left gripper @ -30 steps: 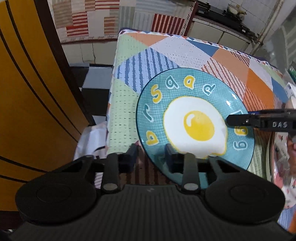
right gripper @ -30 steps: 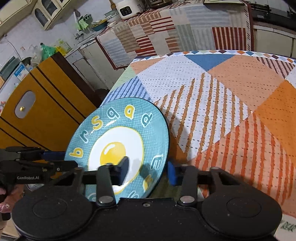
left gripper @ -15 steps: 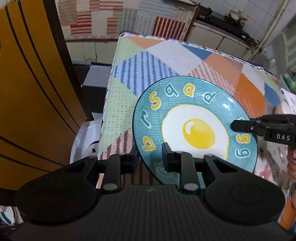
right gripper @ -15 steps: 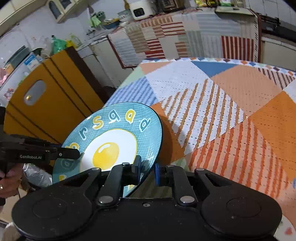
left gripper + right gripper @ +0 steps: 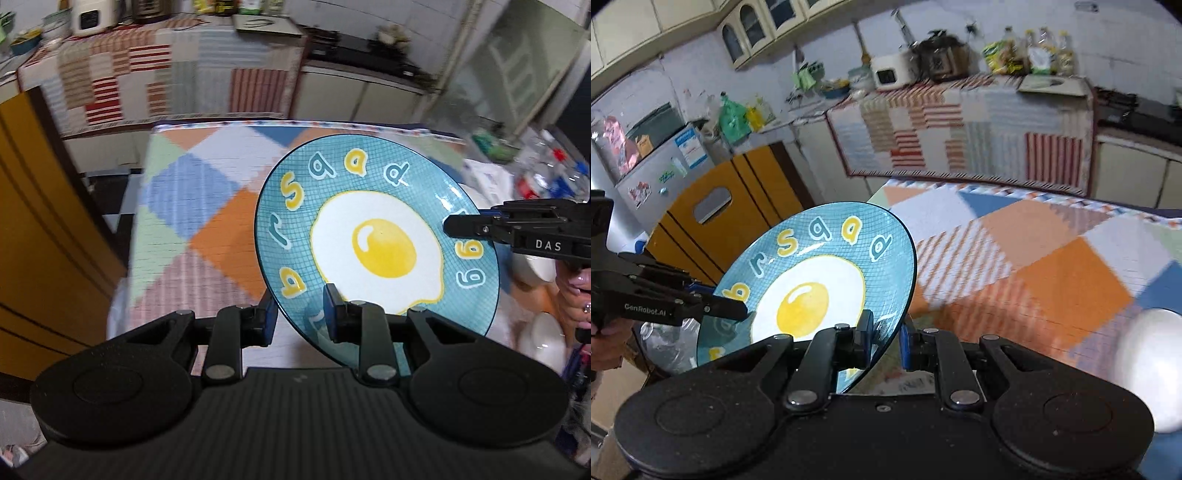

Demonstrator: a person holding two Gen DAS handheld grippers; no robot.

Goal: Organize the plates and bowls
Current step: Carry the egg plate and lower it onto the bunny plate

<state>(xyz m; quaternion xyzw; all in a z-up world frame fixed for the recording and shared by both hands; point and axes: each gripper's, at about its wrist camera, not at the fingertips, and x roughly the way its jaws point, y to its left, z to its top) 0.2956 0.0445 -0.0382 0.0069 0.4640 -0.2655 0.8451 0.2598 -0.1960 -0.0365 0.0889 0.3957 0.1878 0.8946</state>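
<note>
A teal plate (image 5: 373, 236) with a fried-egg picture and yellow letters is held tilted above the patchwork tablecloth (image 5: 207, 221). My left gripper (image 5: 299, 319) is shut on the plate's near rim. My right gripper (image 5: 885, 338) is shut on the opposite rim of the same plate (image 5: 812, 280). Each gripper shows in the other's view: the right one in the left wrist view (image 5: 465, 225), the left one in the right wrist view (image 5: 731, 310). White bowls (image 5: 543, 336) sit on the table at the right.
A yellow cabinet (image 5: 40, 240) stands left of the table. A white bowl (image 5: 1145, 358) lies on the tablecloth (image 5: 1052, 266) at the right. A counter with a striped cloth (image 5: 960, 129) and appliances runs along the back wall. Bottles (image 5: 546, 173) crowd the far right.
Both grippers have lifted the plate up off the table and carried it rightward, tilting it more upright. The right gripper closed on the rim between one second and half a second ago.
</note>
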